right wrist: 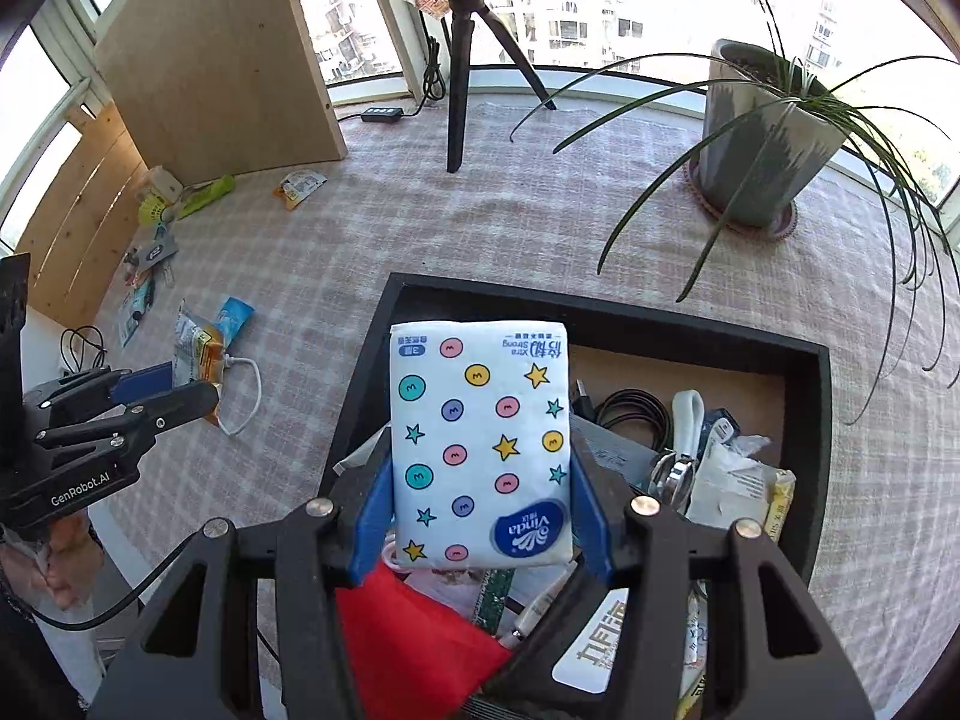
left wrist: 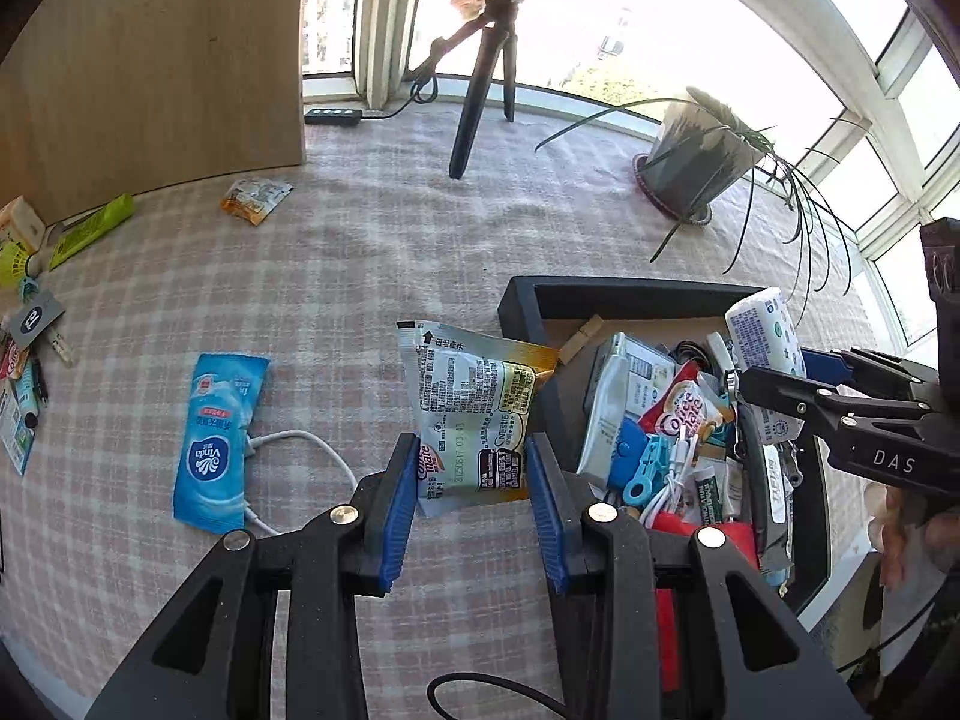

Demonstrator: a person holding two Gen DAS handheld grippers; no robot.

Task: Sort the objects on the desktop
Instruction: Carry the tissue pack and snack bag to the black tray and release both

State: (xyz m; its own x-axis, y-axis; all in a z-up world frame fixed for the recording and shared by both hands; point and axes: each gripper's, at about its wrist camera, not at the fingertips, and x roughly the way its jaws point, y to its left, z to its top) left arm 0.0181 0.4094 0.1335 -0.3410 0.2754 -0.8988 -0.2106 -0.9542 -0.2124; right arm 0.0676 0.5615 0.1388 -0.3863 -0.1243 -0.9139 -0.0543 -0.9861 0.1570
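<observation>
Two items are mid-transfer, the left gripper point(left wrist: 474, 480) pinching a crinkled foil creamer sachet point(left wrist: 474, 414) beside the black rectangular tray point(right wrist: 822, 420), the right gripper point(right wrist: 480, 516) clamping a white dotted tissue pack point(right wrist: 480, 444) above it, while several items remain scattered.

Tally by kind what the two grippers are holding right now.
Coffee-mate sachet, in the left gripper: 1
Vinda tissue pack, in the right gripper: 1
Total: 2
</observation>
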